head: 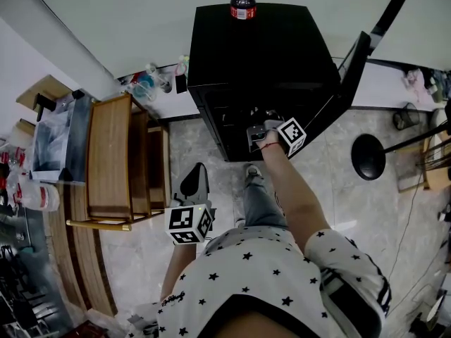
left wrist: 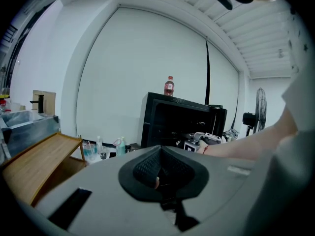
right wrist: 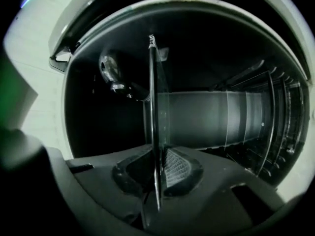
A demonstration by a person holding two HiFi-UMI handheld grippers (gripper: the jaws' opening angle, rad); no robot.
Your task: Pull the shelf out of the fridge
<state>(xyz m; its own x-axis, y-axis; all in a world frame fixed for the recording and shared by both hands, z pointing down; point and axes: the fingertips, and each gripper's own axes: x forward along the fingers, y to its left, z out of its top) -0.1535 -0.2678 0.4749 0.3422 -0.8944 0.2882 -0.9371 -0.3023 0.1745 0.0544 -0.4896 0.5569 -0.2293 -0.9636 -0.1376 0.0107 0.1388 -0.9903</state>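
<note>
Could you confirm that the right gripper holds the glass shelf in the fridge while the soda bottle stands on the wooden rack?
No: the head view shows the soda bottle on top of the fridge; the right gripper does hold the shelf.

Bare floor [head: 187, 143] open in front of the fridge [head: 268, 55], its door [head: 350, 72] swung out on the right, wooden rack [head: 116, 160] close on the left, bottles [head: 151, 79] standing between rack and fridge, fan stand [head: 368, 156] past the door, glass shelf [right wrist: 153, 107] splitting the fridge's inside.
</note>
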